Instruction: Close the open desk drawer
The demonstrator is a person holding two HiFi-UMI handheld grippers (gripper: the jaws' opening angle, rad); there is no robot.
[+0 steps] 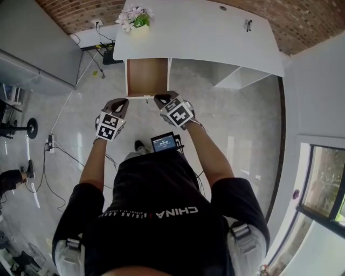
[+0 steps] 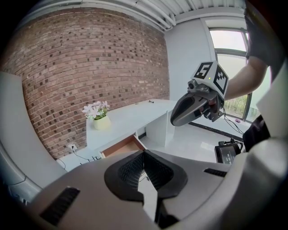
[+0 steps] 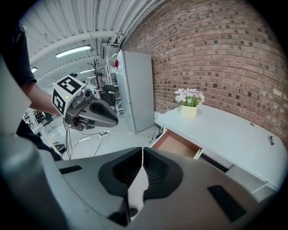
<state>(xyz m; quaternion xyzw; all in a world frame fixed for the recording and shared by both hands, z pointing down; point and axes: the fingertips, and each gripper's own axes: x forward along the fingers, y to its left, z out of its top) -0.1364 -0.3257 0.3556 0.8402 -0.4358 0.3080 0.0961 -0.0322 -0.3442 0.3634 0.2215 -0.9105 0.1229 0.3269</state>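
Head view looked steeply down on a white desk (image 1: 199, 32) set against a red brick wall (image 1: 64, 8), with pale glossy floor (image 1: 226, 118) around it. The drawer (image 1: 146, 77) stood pulled out from the desk's left part, its brown inside showing, just below a pot of pale flowers (image 1: 135, 19) on the desktop. I held my left gripper (image 1: 125, 101) and right gripper (image 1: 160, 98) side by side near the drawer's front edge; whether either touched it I could not tell. Each gripper view showed its own jaws closed tip to tip with nothing between them. A tall grey cabinet (image 1: 32, 43) stood to the left of the desk, and cables (image 1: 59, 151) trailed over the floor from a wall socket (image 1: 97, 22). A window (image 1: 323, 183) sat in the wall on my right. A small lit screen (image 1: 164, 143) hung at my waist.
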